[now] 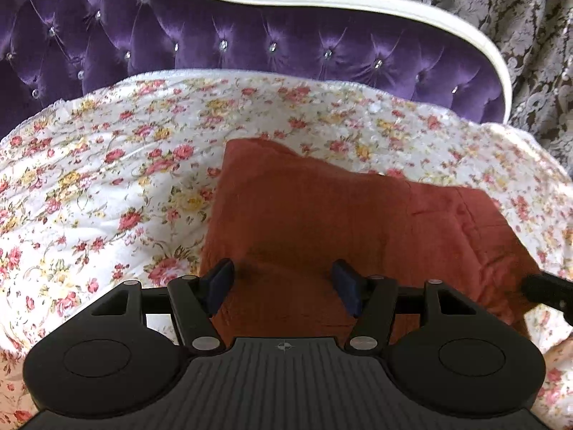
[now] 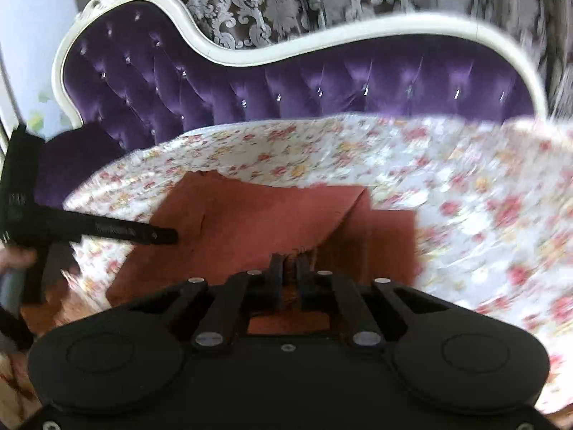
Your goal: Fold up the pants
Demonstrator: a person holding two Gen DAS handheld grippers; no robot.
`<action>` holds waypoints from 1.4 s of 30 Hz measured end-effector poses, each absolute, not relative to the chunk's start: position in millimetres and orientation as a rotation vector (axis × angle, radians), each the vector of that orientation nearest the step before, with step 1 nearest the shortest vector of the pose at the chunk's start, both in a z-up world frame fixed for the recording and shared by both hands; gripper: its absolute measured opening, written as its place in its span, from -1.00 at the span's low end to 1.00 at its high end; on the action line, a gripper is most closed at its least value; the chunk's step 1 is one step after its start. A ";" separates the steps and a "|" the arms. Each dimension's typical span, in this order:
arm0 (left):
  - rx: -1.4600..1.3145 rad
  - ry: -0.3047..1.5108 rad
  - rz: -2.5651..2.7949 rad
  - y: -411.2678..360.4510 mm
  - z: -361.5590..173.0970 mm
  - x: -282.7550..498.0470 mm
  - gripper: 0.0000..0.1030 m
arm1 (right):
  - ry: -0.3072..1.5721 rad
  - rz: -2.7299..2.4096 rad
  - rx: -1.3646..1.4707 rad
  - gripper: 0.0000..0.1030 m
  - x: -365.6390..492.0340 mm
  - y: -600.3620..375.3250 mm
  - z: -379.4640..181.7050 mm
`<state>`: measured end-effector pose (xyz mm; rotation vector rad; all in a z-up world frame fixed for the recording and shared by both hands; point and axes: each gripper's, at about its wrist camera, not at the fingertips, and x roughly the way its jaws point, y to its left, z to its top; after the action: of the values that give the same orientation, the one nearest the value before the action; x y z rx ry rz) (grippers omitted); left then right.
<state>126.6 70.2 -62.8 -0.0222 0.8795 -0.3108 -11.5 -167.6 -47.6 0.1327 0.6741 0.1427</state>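
This is a room in a home. There is a purple sofa [image 1: 250, 46], a flowery blanket [image 1: 107, 165] and a patterned curtain [image 1: 530, 28].

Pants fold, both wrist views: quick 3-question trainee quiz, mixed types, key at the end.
1. True or false: the left gripper is clamped on the pants.
2. What does the right gripper pinch: A) quilt, B) pants, C) nothing?
3. Fill in: the sofa back is ___ in colour.

Key: 1 false, its jaws stand open over the cloth; 2 B; 3 purple.
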 end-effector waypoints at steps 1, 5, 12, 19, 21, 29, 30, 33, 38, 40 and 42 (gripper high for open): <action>-0.018 0.877 -0.311 69.8 -63.8 126.2 0.15 | 0.705 0.132 0.126 -0.76 -11.6 -169.5 -53.1; 0.031 0.908 -0.298 64.3 -82.1 127.4 0.18 | 0.832 0.112 0.187 -0.74 -6.1 -180.1 -82.7; 0.071 0.912 -0.297 62.6 -90.8 128.3 0.21 | 0.668 0.071 0.293 0.49 0.9 -202.0 -66.0; 0.064 0.901 -0.305 64.7 -91.3 126.9 0.22 | 0.744 0.125 0.409 0.34 28.6 -215.4 -82.2; 0.068 0.900 -0.305 64.0 -90.8 126.8 0.23 | 0.766 0.117 0.395 0.34 31.6 -212.5 -86.8; -0.001 0.854 -0.272 87.1 -74.5 123.4 0.22 | 0.789 0.158 0.438 0.16 42.0 -215.1 -98.7; -0.012 0.854 -0.257 92.7 -72.3 123.8 0.22 | 0.793 0.162 0.432 0.12 43.1 -214.0 -98.9; -0.038 0.863 -0.218 109.6 -70.3 126.6 0.22 | 0.789 0.164 0.393 -0.31 44.4 -211.1 -94.6; -0.031 0.858 -0.170 119.7 -65.6 131.5 0.22 | 0.663 0.229 0.321 -0.67 26.4 -191.0 -45.3; -0.022 0.846 -0.173 118.4 -60.3 131.7 0.22 | 0.583 0.259 0.267 -0.70 9.5 -180.9 -19.4; -0.001 0.823 -0.185 112.7 -54.8 130.8 0.22 | 0.551 0.214 0.208 -0.70 -1.8 -178.9 -5.6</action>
<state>130.8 112.7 -54.8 -0.0014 0.8229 -0.1846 -1.8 -178.9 -5.6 0.2080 0.5510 0.2142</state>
